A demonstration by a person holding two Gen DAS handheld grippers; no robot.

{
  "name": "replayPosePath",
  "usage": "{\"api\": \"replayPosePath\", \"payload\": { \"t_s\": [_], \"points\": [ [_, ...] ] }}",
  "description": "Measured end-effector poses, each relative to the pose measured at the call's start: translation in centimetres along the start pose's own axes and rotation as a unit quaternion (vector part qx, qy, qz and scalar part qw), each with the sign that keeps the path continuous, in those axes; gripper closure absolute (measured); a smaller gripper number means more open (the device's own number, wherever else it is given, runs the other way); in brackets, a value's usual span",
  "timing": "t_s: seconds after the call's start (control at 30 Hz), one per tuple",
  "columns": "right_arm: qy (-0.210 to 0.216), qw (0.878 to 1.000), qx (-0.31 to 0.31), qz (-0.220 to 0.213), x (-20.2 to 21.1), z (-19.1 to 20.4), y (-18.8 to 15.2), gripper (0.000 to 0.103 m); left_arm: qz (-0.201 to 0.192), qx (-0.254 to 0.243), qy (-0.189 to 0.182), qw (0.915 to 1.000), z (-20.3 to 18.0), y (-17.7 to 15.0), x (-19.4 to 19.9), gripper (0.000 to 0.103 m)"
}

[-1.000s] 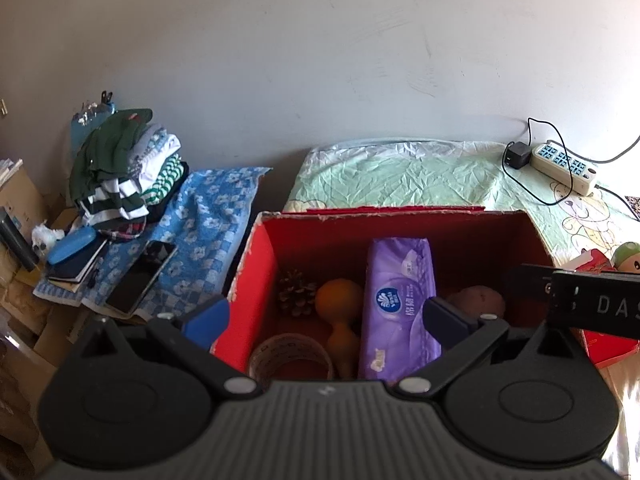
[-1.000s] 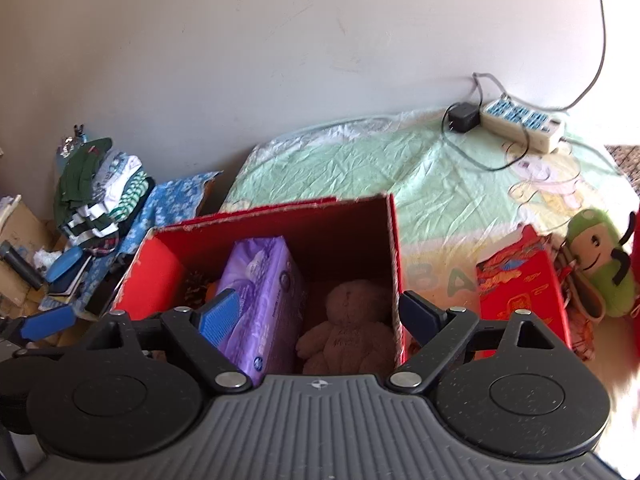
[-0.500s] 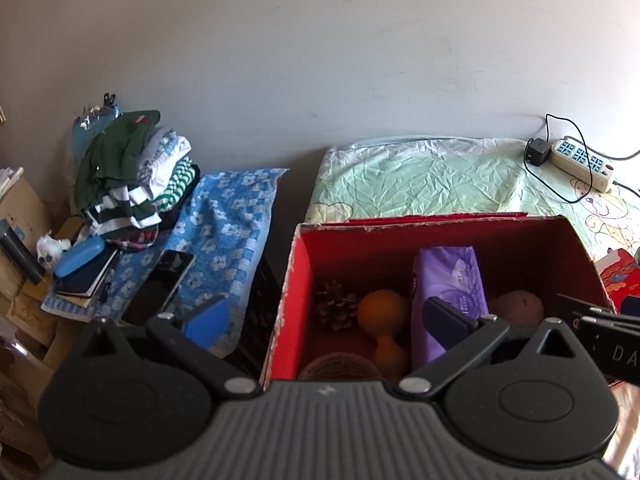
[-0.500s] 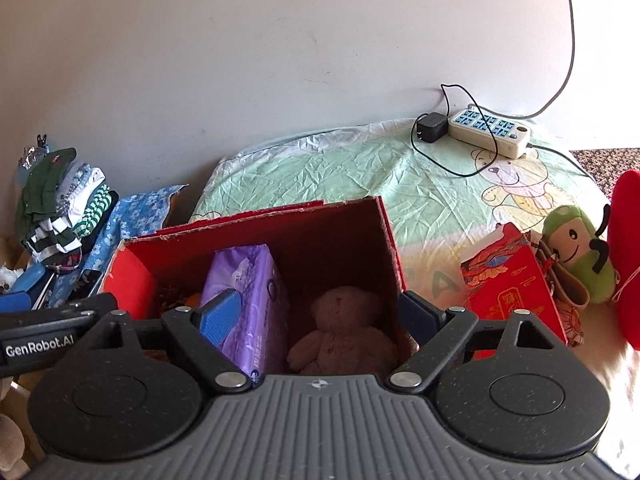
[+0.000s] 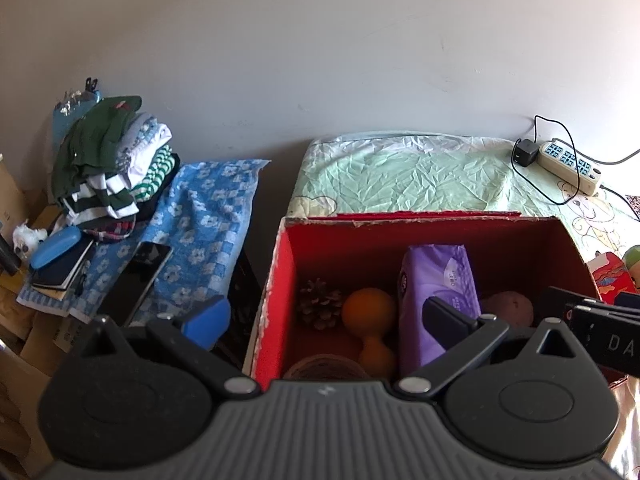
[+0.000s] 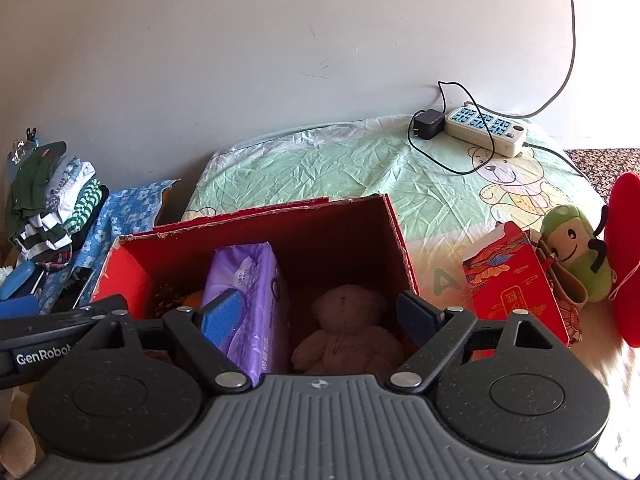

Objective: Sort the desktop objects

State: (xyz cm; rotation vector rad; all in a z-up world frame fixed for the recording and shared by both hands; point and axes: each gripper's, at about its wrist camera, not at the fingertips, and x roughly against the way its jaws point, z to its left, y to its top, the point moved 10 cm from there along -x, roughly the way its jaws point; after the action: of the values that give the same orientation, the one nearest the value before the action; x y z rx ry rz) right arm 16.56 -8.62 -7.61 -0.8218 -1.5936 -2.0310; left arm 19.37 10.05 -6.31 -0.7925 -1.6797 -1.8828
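Note:
A red cardboard box [image 5: 276,280] [image 6: 396,232] stands on the table. It holds a pine cone [image 5: 320,308], an orange dumbbell [image 5: 370,320], a purple tissue pack [image 5: 438,276] [image 6: 248,276], a brown teddy bear [image 6: 348,332] and a tape roll [image 5: 320,366]. My left gripper [image 5: 326,318] is open and empty above the box's near left side. My right gripper [image 6: 320,314] is open and empty above the teddy bear. A red paper bag [image 6: 516,284] and a green plush toy [image 6: 576,256] lie right of the box.
A power strip [image 6: 486,130] with a charger [image 6: 428,122] lies at the back on the green cloth [image 6: 340,160]. Left of the table are folded clothes [image 5: 108,160], a phone [image 5: 138,280], a blue case [image 5: 56,252] and a blue floral cloth [image 5: 208,216].
Both grippers have pulled back and shifted left. The box sits further right in the left wrist view, and the right wrist view shows more of the table's right side.

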Motion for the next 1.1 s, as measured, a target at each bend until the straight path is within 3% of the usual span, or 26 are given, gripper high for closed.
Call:
{"api": "replayPosePath", "payload": {
  "t_s": [0.4,1.1],
  "points": [
    [-0.001,1.000,0.008,0.008,-0.4,0.2,-0.2,0.016,0.041,0.010,-0.008,0.9991,-0.5,-1.4,-1.3,0.001],
    [0.001,1.000,0.004,0.027,-1.3,-0.3,-1.4,0.016,0.039,-0.016,0.010,0.9991,-1.1,-2.0,-2.1,0.001]
  ]
}}
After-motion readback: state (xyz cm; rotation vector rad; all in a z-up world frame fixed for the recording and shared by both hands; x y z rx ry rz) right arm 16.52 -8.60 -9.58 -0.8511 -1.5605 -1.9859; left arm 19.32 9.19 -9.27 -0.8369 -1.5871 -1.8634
